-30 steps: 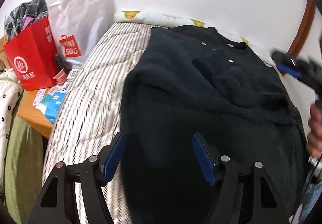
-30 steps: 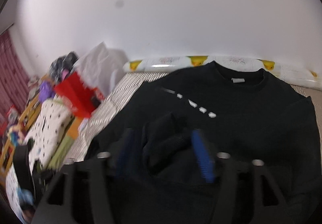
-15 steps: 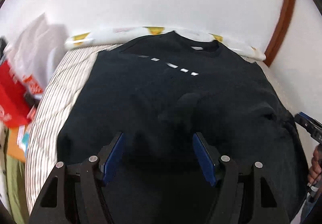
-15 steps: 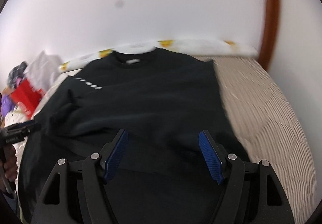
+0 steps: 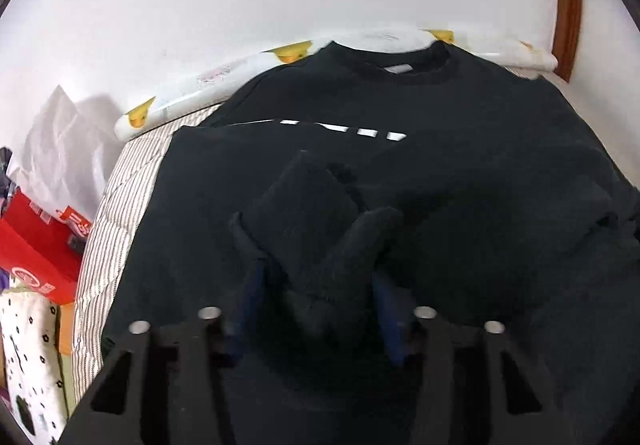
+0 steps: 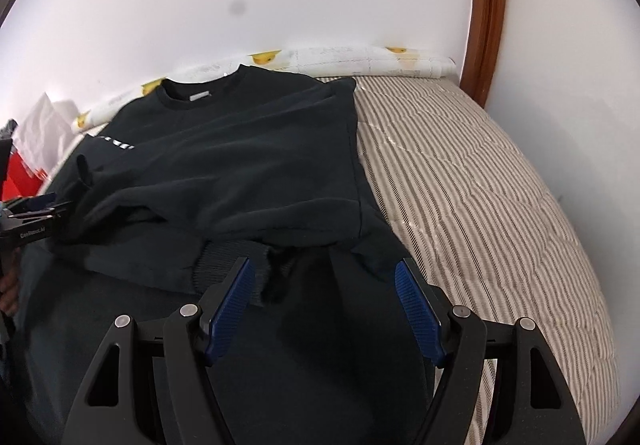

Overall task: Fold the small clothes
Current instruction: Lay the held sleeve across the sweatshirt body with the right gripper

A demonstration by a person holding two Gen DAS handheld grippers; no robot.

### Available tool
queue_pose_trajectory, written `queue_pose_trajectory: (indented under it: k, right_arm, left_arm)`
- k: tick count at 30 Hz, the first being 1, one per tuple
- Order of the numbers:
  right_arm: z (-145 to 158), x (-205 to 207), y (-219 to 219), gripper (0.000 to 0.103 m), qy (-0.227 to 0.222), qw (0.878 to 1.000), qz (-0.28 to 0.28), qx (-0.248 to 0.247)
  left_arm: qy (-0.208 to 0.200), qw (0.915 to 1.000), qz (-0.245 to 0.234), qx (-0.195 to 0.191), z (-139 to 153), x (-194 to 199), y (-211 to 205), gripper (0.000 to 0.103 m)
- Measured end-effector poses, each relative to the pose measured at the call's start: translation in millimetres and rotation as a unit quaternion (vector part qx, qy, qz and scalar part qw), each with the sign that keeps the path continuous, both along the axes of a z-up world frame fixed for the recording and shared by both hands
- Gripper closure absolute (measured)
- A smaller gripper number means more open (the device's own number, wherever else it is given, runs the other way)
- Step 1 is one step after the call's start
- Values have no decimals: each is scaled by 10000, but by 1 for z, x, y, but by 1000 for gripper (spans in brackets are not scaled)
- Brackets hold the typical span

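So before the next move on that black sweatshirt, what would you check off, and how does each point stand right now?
1. Black sweatshirt lies on the striped bed: ok.
2. Sleeve cuff between the left claw pads, jaws closing: ok.
3. Left grip firm: cannot tell.
4. Right claw open over the hem: ok.
5. Right claw holding cloth: not ok.
6. Collar flat, towards the wall: ok.
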State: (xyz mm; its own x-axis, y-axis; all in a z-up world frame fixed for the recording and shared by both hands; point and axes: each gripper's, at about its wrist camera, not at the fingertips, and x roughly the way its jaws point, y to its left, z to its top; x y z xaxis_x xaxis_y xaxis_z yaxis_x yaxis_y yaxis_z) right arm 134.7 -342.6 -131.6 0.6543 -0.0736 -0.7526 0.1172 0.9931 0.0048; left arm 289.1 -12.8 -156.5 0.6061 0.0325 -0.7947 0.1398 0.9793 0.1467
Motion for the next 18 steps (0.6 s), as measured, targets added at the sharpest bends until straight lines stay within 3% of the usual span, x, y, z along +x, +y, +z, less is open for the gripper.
queue_pose_trajectory:
  k: [3, 7, 9, 12, 15, 18]
  right_arm:
    - [-5, 10, 3, 31, 93, 9997, -28, -235]
    - [-16, 32, 9, 37, 357, 9969, -62, -695]
    - [-21, 41, 11, 60, 438, 9952, -33, -878]
    - [-21, 45, 10, 85, 441, 9942, -31, -980]
    - [-10, 35, 0, 85, 248, 9968, -117, -752]
    - [-8, 27, -6, 85, 317, 9969, -91, -712]
  left_arm:
    - [-15, 9985, 117, -527, 11, -3, 19, 79]
    - [-280, 9930, 373, -1089, 32, -17, 49, 93]
    - [-396, 9890, 570, -1303, 40, -25, 67, 93]
    - [-332, 9822, 740, -1697, 39, -35, 93, 92]
    - [-81, 9772, 788, -1969, 27, -44, 109, 88]
    - [20, 9755, 895, -2009, 15, -54, 123, 79]
